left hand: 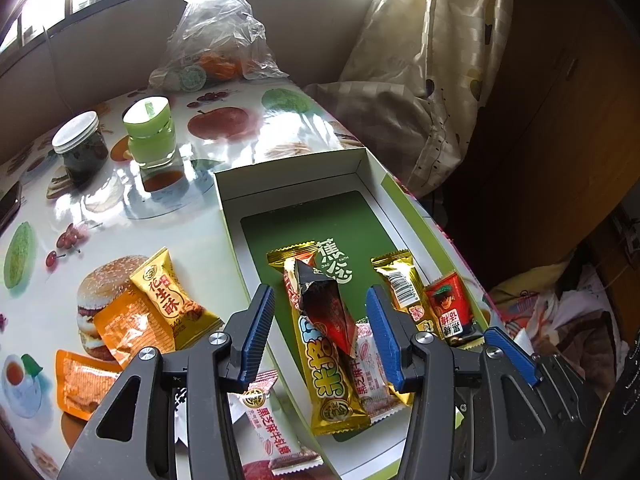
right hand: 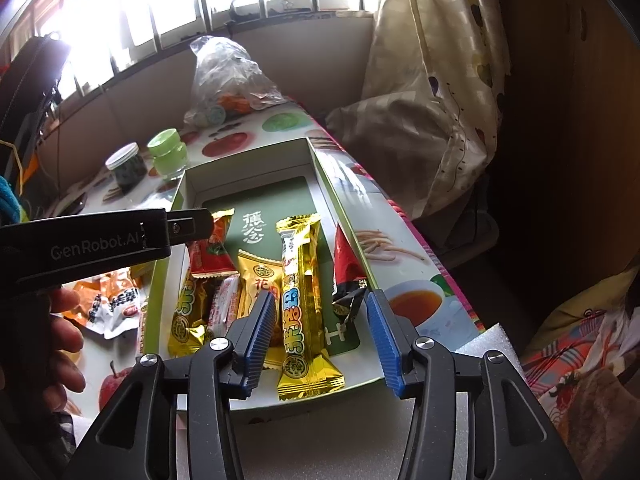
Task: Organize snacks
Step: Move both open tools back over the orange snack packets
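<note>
We see two hand-held grippers poised over an open white box with a green printed base, set on a table covered in a fruit-and-food print. The left gripper stands with its blue pads parted and clear of any wrapper; beneath the gap lie a long gold snack bar and a red-and-black packet resting across it. The right gripper is likewise open and holds nothing, with a second gold bar lying in the box between its fingers, untouched by either pad. A red packet leans against the box's right wall. Outside the box, to its left, we note a yellow peanut-crisp packet and orange packets on the table. Farther back stand a green-lidded jar, a white-lidded jar and a clear plastic bag.
</note>
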Available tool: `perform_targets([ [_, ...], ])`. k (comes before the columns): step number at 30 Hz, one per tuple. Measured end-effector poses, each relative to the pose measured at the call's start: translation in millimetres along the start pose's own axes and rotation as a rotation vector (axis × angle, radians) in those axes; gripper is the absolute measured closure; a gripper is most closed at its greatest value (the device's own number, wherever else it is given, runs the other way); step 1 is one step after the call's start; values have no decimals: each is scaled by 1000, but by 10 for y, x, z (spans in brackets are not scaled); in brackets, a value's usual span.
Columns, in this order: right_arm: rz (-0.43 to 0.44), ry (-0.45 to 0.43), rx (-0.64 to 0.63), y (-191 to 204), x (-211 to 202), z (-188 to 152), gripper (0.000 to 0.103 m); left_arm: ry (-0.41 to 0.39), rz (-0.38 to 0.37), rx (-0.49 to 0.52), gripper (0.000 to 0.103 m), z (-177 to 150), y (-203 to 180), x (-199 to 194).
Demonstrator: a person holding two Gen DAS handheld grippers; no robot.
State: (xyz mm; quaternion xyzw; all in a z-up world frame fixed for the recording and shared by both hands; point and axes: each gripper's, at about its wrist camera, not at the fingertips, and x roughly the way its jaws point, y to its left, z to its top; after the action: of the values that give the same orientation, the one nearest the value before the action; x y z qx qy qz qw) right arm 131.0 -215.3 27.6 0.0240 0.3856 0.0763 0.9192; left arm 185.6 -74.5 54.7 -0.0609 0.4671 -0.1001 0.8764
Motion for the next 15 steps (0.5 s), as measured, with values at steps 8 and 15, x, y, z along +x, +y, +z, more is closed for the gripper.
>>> perform_targets([
  [8,-13,-12,-12,-1,-66,-18,55,-20,3,16,54,-58,-55,-108],
  [15,-9,-34,-22,47,-150,-41,54,-57,26,45,54,-136,-77,-265],
])
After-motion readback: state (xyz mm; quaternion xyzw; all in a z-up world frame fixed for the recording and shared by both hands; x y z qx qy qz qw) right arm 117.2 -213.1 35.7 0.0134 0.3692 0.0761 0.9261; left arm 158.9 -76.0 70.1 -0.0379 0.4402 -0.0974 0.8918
